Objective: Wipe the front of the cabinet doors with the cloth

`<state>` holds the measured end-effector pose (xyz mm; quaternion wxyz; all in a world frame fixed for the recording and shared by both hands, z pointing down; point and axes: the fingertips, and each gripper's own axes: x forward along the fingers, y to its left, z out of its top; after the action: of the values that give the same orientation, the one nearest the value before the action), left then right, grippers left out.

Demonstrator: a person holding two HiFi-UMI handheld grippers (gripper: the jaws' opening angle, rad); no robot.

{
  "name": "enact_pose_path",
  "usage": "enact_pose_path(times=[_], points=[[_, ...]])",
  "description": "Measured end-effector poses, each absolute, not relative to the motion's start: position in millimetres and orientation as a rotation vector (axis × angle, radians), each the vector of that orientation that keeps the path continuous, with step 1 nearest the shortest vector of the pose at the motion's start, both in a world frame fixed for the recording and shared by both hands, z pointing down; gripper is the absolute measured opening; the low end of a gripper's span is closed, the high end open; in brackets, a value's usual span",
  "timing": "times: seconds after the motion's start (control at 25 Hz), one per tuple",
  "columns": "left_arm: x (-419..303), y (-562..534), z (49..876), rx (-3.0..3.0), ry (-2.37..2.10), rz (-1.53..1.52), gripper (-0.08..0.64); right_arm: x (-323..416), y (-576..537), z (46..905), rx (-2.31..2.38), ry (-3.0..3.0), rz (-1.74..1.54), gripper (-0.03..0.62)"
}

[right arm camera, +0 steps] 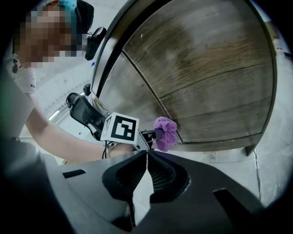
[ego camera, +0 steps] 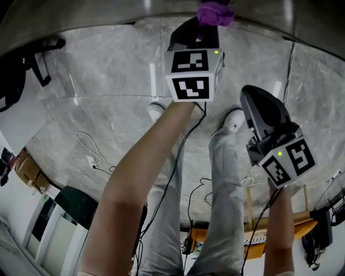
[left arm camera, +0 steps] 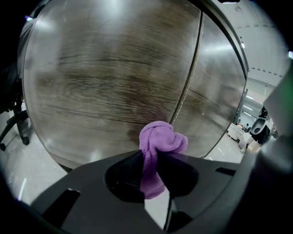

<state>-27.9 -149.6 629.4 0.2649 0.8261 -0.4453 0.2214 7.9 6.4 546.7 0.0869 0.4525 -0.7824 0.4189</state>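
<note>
My left gripper [left arm camera: 150,157] is shut on a bunched purple cloth [left arm camera: 159,145], whose wad sticks out past the jaw tips close to the wooden cabinet doors [left arm camera: 119,77], near the seam between two doors [left arm camera: 190,80]. From the head view the cloth [ego camera: 214,13] sits at the top edge, ahead of the left gripper's marker cube [ego camera: 191,74]. In the right gripper view the cloth [right arm camera: 165,132] hangs beside the lower part of the cabinet doors [right arm camera: 206,77]. My right gripper [right arm camera: 146,157] is shut with nothing between its jaws and stays back from the cabinet; its cube [ego camera: 285,160] shows lower right.
A pale marble-look floor [ego camera: 108,91] lies below, with cables [ego camera: 89,156] trailing over it. The person's legs and white shoes [ego camera: 233,119] stand under the grippers. An orange stand [ego camera: 253,233] is at the bottom, an office chair base [left arm camera: 13,128] at the cabinet's left.
</note>
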Motion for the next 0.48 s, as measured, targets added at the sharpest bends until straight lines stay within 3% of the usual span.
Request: enact_pose_path(times=[0.48], points=[[-92,-170,635,2.185,-1.211,0.660,0.077,-26,-16,543,1.308,-2.348,1.205,0.029]])
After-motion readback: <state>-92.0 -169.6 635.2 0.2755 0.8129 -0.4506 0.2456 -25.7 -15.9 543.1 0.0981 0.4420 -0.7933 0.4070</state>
